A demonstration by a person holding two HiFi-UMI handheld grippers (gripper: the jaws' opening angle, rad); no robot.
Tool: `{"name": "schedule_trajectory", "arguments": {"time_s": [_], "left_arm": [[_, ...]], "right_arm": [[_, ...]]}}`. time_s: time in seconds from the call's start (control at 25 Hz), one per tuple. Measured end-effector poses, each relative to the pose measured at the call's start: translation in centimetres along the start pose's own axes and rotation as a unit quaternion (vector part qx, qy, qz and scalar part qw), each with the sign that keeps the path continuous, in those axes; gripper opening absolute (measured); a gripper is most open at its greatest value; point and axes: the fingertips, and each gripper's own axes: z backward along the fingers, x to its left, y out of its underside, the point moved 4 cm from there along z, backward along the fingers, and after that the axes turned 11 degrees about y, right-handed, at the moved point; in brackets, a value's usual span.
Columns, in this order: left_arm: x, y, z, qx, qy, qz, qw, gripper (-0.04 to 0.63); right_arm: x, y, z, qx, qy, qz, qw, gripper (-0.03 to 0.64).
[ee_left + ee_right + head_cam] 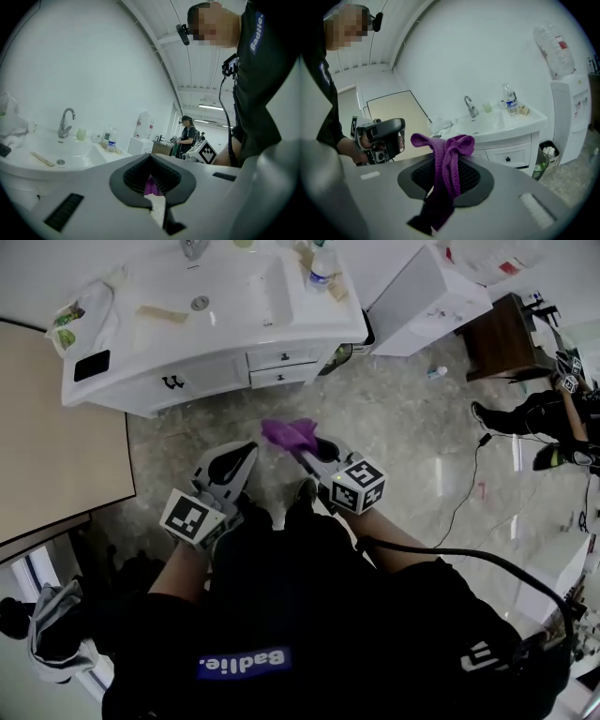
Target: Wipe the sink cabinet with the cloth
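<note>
1. The white sink cabinet with two small drawers (202,376) is standing well apart from both tools, across the pale marbled floor (394,427). Nothing is touching it, so I am judging that the wiping is not yet begun.
2. The left gripper (239,457) is pointing toward the cabinet with its tongs pressed together on nothing. The purple I am glimpsing through their pocket is lying beyond them.
3. The purple knitted cloth (291,434) is being pinched by the right gripper (307,454). Its bunched end is sticking out past the tips toward the cabinet, and its long axis is running along the jaws with the tail trailing back.
4. To do this step well, I am thinking of stepping closer, pressing the bunched end flat against the cabinet front, and holding the pinch firm so the cloth is not slipping out.
</note>
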Motion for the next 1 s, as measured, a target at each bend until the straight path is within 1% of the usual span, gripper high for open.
{"name": "schedule_trajectory", "arguments": {"time_s": [0.2, 0.36, 0.44, 0.52, 0.68, 0.76, 0.88, 1.0], "left_arm": [[0.6, 0.5, -2.3, -0.001, -0.024, 0.009, 0.9997, -0.011], [2.6, 1.2, -3.8, -0.016, -0.037, 0.017, 0.9990, -0.011], [3.7, 2.0, -4.4, -0.016, -0.033, 0.012, 0.9992, -0.011], [4.9, 2.4, -5.0, -0.025, -0.028, 0.002, 0.9993, -0.011], [7.7, 4.6, -5.3, -0.027, -0.028, -0.007, 0.9992, -0.011], [8.9, 5.5, -5.3, -0.036, -0.033, -0.009, 0.9988, -0.011], [10.7, 6.6, -5.2, -0.054, -0.043, -0.014, 0.9975, -0.011], [12.2, 8.7, -5.3, -0.050, -0.043, -0.024, 0.9976, -0.011]], "right_arm": [[-3.7, -0.6, -2.2, 0.001, -0.016, 0.002, 1.000, 0.077], [-6.7, -0.6, -4.5, -0.005, -0.009, -0.003, 1.000, 0.077], [-7.7, -0.3, -5.8, -0.012, -0.004, -0.007, 1.000, 0.077], [-8.6, 0.4, -7.2, -0.020, 0.001, -0.012, 1.000, 0.077], [-10.4, 1.8, -10.3, -0.033, 0.012, -0.025, 0.999, 0.077], [-11.2, 2.4, -12.1, -0.039, 0.016, -0.029, 0.999, 0.077], [-12.2, 3.0, -15.2, -0.052, 0.022, -0.019, 0.998, 0.077], [-13.3, 3.7, -18.3, -0.066, 0.032, -0.009, 0.997, 0.077]]}}
